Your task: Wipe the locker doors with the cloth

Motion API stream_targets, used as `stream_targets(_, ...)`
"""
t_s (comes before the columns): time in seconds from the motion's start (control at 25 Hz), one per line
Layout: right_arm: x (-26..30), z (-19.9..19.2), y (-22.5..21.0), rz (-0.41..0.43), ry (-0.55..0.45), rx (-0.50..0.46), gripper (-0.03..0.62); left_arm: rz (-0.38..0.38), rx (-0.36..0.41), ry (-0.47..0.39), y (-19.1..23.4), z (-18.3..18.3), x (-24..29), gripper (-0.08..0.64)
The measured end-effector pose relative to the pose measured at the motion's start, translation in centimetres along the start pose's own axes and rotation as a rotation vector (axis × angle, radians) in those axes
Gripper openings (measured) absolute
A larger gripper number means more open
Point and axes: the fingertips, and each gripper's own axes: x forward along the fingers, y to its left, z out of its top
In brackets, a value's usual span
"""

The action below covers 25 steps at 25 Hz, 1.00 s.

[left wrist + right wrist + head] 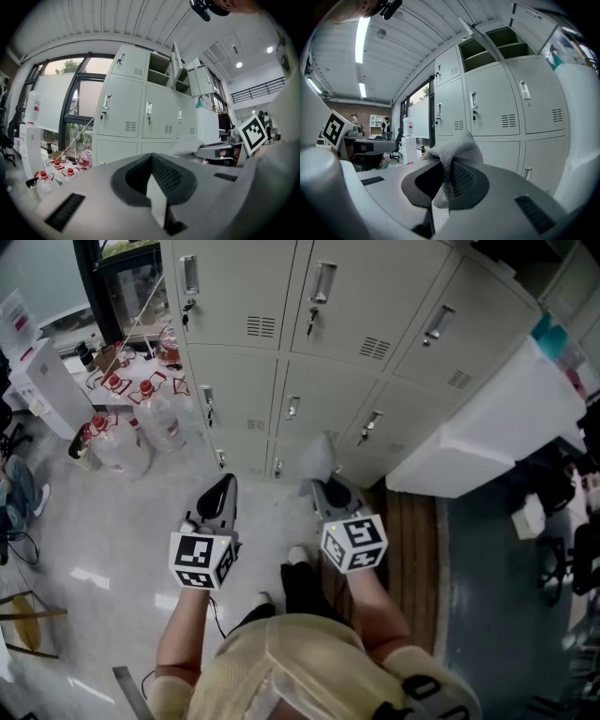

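Your right claw point(446, 174) is shut tight on the cloth point(454, 151). The cloth is grey and knitted. It is pinched in the middle, so one bunch puffs up above the jaws and a thin tail hangs down between them.

From your head you can see the same claw point(325, 487) pointing at the lockers point(319, 381), with the cloth point(317, 457) sticking out of its tip. The cloth is near the low row of doors. It is not on a door: the right claw's own view shows the lockers point(501, 108) a little way off.

Your left claw point(152, 158) is closed too, with nothing in it. Its two dark pads meet in a V and only a thin pale slit shows lower down. In the head view it point(223, 487) sits just left of the right claw, side by side and apart from it, above the pale floor point(112, 540). Its view also looks at the lockers point(131, 108).

Most doors are shut and some have keys in them. Up high, a few doors point(474, 33) stand open and you can see shelves inside.

Big water bottles point(167, 423) stand on the floor to the left of the lockers. A white box point(487, 432) stands against them on the right.
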Motion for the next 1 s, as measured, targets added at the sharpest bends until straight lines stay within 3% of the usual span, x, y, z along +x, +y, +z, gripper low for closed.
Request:
stream_targets(0.24, 6.6, -0.7, -3.0, 0.072, 0.022, -0.014, 0.014, 0.094, -0.019, -0.002, 2.5, -0.2, 3.9, 0.002)
stream_targets(0.6, 15.2, -1.0, -7.4, 0.138, 0.067, -0.047, 0.014, 0.167, -0.029, -0.002, 4.7, -0.1, 10.3, 0.002)
stream_targets(1.0, 21.5, -1.3, -8.4, 0.24, 0.107, -0.131, 0.014, 0.244, -0.046, -0.006, 6.6, -0.6, 13.8, 0.002)
